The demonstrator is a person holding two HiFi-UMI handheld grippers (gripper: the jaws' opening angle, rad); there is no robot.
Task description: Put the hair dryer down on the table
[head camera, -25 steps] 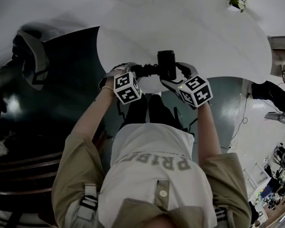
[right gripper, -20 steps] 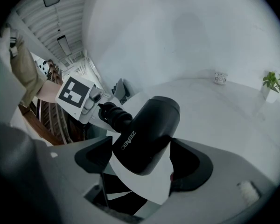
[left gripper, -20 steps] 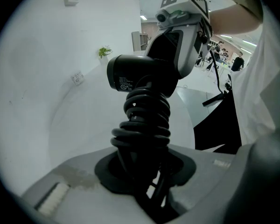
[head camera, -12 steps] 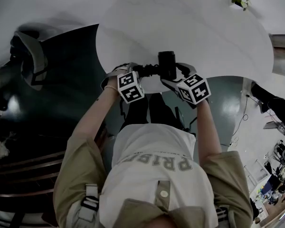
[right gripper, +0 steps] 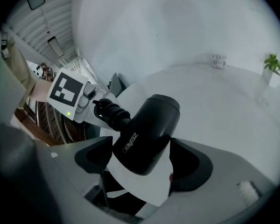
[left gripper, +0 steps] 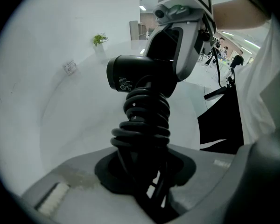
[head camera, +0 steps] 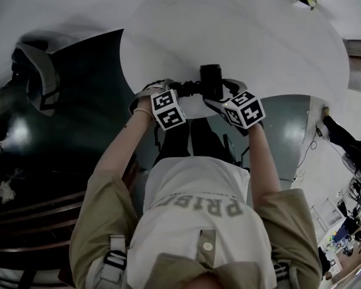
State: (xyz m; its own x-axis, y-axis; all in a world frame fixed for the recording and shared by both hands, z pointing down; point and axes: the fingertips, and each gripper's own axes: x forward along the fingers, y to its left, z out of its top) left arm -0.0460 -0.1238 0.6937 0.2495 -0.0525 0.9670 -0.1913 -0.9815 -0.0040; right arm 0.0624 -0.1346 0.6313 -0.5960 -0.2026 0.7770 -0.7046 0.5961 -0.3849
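One hair dryer point(head camera: 211, 80) in left gripper point(head camera: 175, 93) and right gripper point(head camera: 222, 100), over table point(head camera: 259, 47)

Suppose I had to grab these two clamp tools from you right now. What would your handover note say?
The left gripper is shut on the cord-wrapped handle of the hair dryer.
The right gripper is shut on its barrel.
Both hold the dryer over the near edge of the white table; I cannot tell if it touches the top.
Done: dryer is at the table.
Left: set it down, open both grippers.
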